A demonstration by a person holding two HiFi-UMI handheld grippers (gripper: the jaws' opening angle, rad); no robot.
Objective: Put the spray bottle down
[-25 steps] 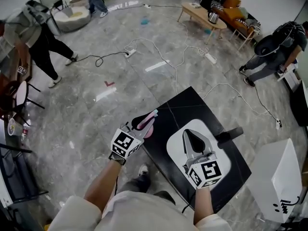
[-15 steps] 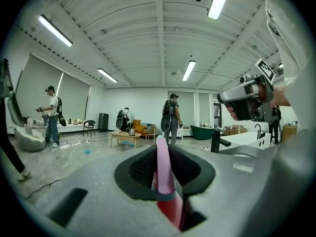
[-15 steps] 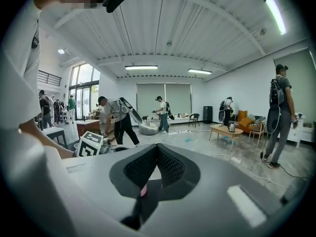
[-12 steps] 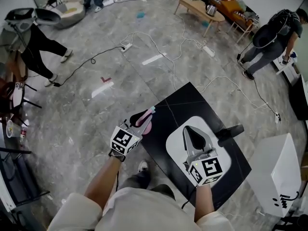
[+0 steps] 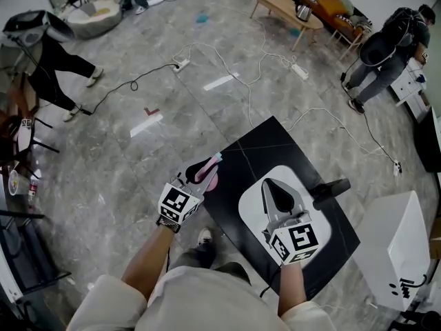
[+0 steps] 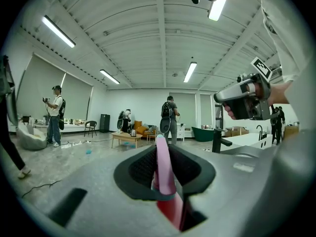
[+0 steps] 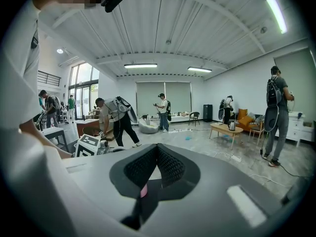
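Note:
A slim pink spray bottle (image 5: 212,180) with a teal end sits in my left gripper (image 5: 203,173), just off the near left edge of the black table (image 5: 275,143). In the left gripper view the pink bottle (image 6: 163,169) stands upright between the dark pads, with the left gripper (image 6: 165,149) shut on it. My right gripper (image 5: 270,187) hovers over the white basin (image 5: 249,209) set in the table. In the right gripper view the right gripper (image 7: 157,147) has its jaws meeting at the tips, with nothing held.
A black faucet (image 5: 331,188) stands at the basin's right side. A white cabinet (image 5: 400,254) is to the right of the table. Cables (image 5: 207,57) run over the grey floor. Several people stand around the room, and a wooden coffee table (image 5: 286,9) is far off.
The head view has shifted a little. My left gripper with the bottle has sunk slightly beside the table's edge. My right gripper has stayed over the basin.

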